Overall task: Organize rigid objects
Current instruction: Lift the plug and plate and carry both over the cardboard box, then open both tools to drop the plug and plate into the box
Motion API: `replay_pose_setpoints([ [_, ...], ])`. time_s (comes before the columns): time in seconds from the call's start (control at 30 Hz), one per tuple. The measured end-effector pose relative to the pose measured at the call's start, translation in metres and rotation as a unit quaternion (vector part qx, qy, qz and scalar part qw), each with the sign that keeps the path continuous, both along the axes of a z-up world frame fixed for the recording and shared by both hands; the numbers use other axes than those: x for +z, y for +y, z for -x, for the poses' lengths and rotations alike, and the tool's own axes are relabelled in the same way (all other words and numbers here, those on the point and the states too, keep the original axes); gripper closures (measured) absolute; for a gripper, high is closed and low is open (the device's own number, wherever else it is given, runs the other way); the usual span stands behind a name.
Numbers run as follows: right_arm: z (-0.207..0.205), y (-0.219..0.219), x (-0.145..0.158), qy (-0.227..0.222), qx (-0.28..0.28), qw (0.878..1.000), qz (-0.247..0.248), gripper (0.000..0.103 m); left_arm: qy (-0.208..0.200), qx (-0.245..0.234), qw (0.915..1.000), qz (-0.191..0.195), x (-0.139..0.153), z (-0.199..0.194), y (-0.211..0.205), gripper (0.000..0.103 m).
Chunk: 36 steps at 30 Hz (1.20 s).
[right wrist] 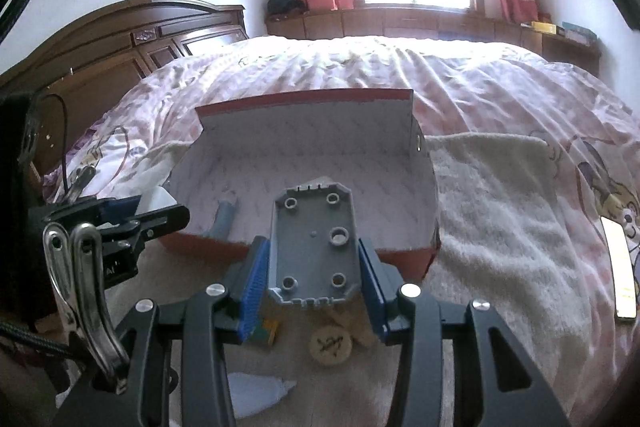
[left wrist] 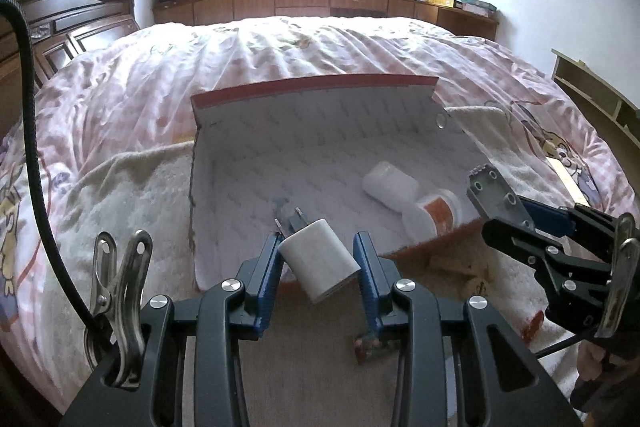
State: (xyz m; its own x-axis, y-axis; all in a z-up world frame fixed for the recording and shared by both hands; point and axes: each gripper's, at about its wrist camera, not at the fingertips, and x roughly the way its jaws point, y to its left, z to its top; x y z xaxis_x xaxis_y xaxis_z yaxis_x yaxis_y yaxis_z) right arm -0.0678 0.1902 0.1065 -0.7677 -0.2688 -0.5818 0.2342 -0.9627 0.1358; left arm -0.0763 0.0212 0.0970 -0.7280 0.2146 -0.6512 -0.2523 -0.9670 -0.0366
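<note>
An open red cardboard box (left wrist: 304,87) with a white lining lies on the bed; it also shows in the right wrist view (right wrist: 304,103). Inside lie a white jar (left wrist: 390,185) and an orange-labelled bottle (left wrist: 436,213). My left gripper (left wrist: 318,259) holds a white plug charger (left wrist: 320,259) tilted over the box's near edge. My right gripper (right wrist: 314,259) is shut on a grey plastic plate (right wrist: 312,247) with round studs, held over the box's near wall. The right gripper also shows in the left wrist view (left wrist: 532,223) at the box's right corner.
A beige towel (right wrist: 492,211) lies under the box on the pink quilt (left wrist: 280,43). A round wooden disc (right wrist: 331,341), a small coloured block (right wrist: 267,333) and a white scrap (right wrist: 256,389) lie on the towel near me. A pale flat bar (right wrist: 622,275) lies at the right.
</note>
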Motion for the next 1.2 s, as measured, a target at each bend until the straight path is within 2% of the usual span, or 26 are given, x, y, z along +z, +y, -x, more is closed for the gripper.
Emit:
replay_pose_setpoints([
  [0.53,0.053,0.006,-0.006,-0.007,-0.022,1.000,-0.002,0.057,-0.005,0.011,0.9999,0.009,-0.010,0.043,0.008,0.066],
  [1.2,0.082,0.006,-0.023,-0.010,-0.038,0.999,-0.028,0.057,-0.023,0.016,0.9995,0.016,-0.032,0.071,0.013,0.066],
])
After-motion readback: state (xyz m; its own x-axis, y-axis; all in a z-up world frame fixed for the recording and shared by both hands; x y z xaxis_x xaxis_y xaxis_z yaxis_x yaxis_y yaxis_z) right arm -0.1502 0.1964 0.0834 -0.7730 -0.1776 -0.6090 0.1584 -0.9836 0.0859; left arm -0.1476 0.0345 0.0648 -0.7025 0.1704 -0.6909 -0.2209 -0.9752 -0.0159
